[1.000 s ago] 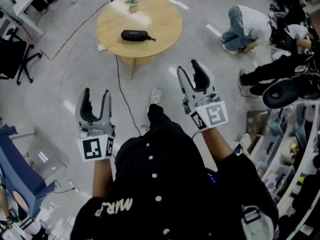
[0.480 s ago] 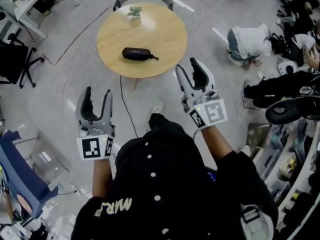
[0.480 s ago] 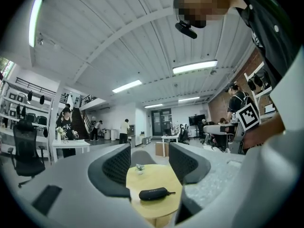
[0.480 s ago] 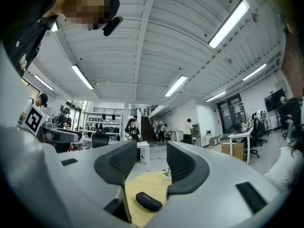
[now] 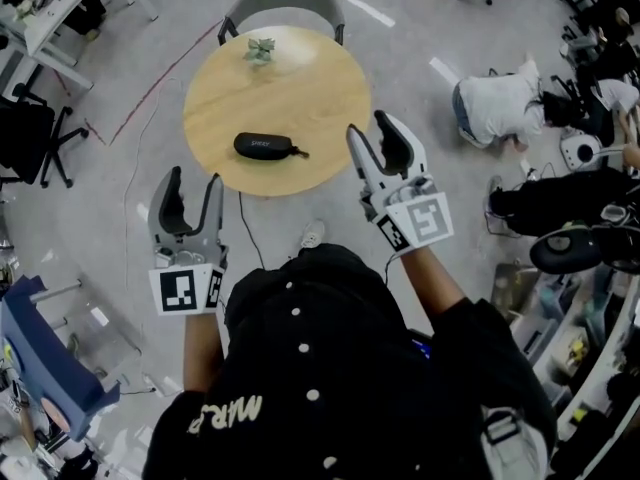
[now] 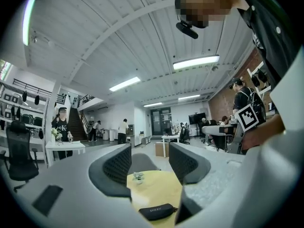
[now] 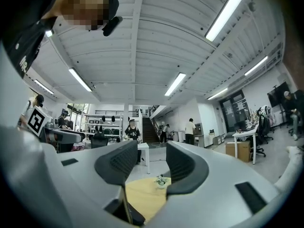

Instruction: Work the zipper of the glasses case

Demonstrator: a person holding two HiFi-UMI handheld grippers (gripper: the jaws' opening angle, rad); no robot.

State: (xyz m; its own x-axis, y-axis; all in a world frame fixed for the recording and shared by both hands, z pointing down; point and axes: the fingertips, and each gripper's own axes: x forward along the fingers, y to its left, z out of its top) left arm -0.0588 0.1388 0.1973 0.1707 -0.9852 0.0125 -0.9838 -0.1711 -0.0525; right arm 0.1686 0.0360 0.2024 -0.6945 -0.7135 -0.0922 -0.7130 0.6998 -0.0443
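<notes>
This looks like the approach step: neither gripper touches anything yet. The glasses case (image 5: 265, 146) lies on the near half of the round bench (image 5: 320, 98), its long side across the head view. It appears zipped shut. A thin tab sticks out at its right end, probably the zipper pull. A small plant (image 5: 260, 50) stands at the far edge, well apart from the case.

The left gripper (image 5: 192, 180) hangs short of the bench's near edge, its fingers (image 6: 118, 163) wide apart and empty. Its own view shows the case ahead, low between them. The right gripper (image 5: 372, 128) is by the bench's right rim, fingers likewise wide with nothing between them, and the case lies to its left.

Next, one gripper likely has to pin the case body while the other closes on that small pull, which calls for fine aim.
</notes>
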